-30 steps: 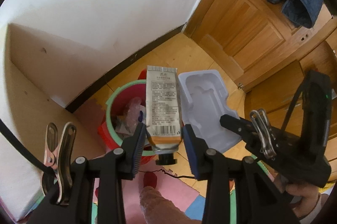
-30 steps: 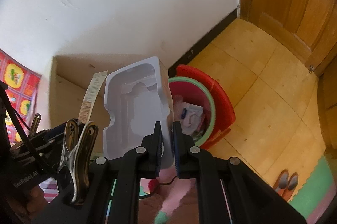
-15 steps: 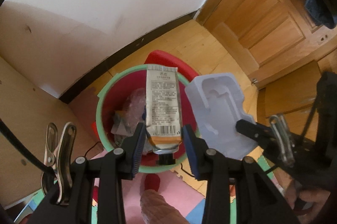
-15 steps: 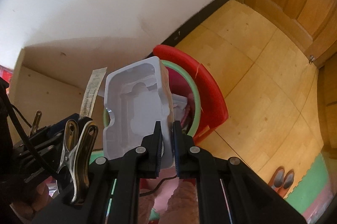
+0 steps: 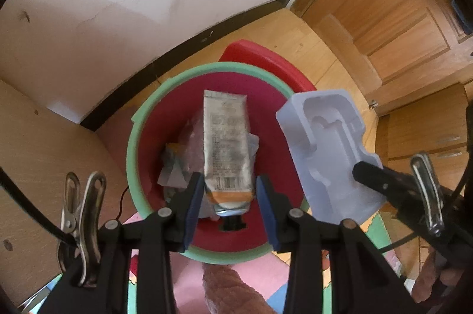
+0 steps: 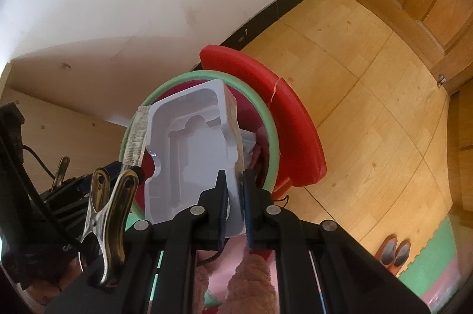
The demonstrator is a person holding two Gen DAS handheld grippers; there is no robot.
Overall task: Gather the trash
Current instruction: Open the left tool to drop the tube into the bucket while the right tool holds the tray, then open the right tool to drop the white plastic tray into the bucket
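Tube (image 5: 227, 148) (printed label, cap nearest camera) clamped in left gripper (image 5: 230, 197) above red bin (image 5: 207, 247), white moulded tray (image 6: 189, 154) pinched in closed right gripper (image 6: 235, 203).

Place: a home room.
Signs: wood-plank floor (image 6: 363, 113), panelled wooden door (image 5: 393, 18), foam play mat (image 6: 428, 249), small shoes (image 6: 394, 252), red bin (image 5: 266, 95).

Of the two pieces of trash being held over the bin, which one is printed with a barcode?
The tube in the left hand-held gripper: its barcode sits near the cap end. The white tray in the right hand-held gripper is blank moulded plastic.
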